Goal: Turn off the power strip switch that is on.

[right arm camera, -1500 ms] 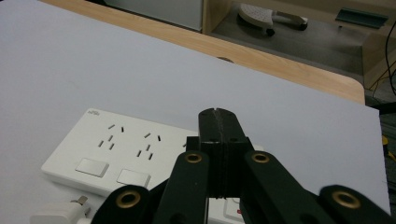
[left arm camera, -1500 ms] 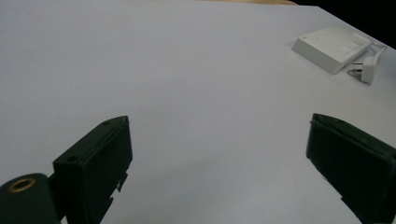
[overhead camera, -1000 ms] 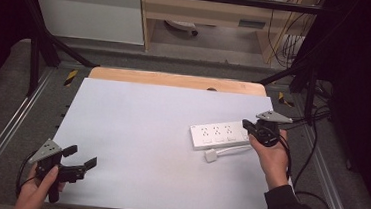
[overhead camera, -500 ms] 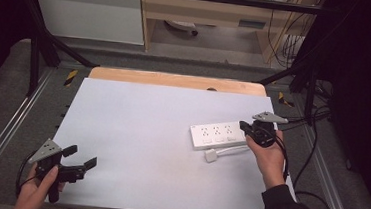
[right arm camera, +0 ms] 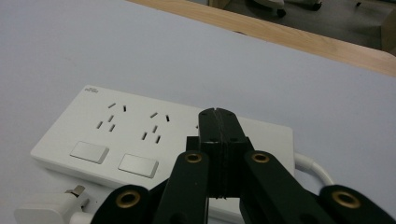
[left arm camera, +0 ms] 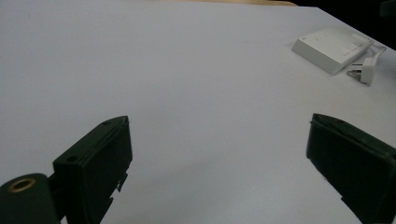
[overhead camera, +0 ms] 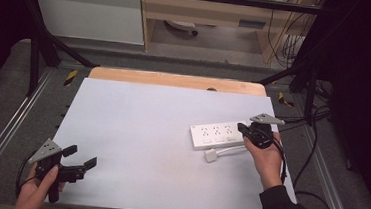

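White tabletop (overhead camera: 146, 131) | right gripper (right arm camera: 218, 122) closed, empty, over power strip (right arm camera: 140, 135) (logo unreadable) | left gripper (left arm camera: 219, 163) wide open, empty, held low

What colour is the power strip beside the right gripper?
White, switches included; the power strip shows best in the right gripper view.

Power strip (overhead camera: 217, 135) lies on the worktop (overhead camera: 136, 126), right of centre. Its plug (overhead camera: 211, 156) sits just before it (nearer the person). Right tool (overhead camera: 244, 129) over the strip's right end; left tool (overhead camera: 80, 158) at near-left corner, well apart.
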Tool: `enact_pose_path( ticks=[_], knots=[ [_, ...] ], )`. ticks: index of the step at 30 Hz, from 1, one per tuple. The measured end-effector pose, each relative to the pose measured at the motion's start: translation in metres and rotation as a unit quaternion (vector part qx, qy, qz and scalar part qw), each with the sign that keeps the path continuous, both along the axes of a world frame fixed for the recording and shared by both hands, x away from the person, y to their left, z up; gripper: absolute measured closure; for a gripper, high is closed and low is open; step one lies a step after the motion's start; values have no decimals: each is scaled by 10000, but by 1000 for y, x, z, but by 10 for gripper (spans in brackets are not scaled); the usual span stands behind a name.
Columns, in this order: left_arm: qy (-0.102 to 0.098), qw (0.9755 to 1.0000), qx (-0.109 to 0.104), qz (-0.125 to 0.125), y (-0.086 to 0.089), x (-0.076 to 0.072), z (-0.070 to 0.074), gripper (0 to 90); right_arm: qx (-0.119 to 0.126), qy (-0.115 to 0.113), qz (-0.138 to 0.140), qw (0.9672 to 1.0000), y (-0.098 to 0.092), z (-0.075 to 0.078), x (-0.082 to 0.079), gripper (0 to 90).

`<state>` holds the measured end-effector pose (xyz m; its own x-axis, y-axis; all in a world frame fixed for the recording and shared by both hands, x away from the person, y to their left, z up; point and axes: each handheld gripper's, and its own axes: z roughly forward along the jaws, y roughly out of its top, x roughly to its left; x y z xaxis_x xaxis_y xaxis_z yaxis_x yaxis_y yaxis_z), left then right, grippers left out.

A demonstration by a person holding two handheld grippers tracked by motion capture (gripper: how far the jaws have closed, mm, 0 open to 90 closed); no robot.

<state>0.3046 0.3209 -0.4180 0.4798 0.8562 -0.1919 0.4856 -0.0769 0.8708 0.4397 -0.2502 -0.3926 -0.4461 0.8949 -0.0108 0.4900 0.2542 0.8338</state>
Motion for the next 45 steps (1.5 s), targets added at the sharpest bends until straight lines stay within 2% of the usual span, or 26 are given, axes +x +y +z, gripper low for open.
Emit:
enact_pose_path(
  ticks=[45],
  knots=[
    [14,10000,7,16,0,0,0,63,41,139,-39,9999,4,-25,0,900]
  ],
)
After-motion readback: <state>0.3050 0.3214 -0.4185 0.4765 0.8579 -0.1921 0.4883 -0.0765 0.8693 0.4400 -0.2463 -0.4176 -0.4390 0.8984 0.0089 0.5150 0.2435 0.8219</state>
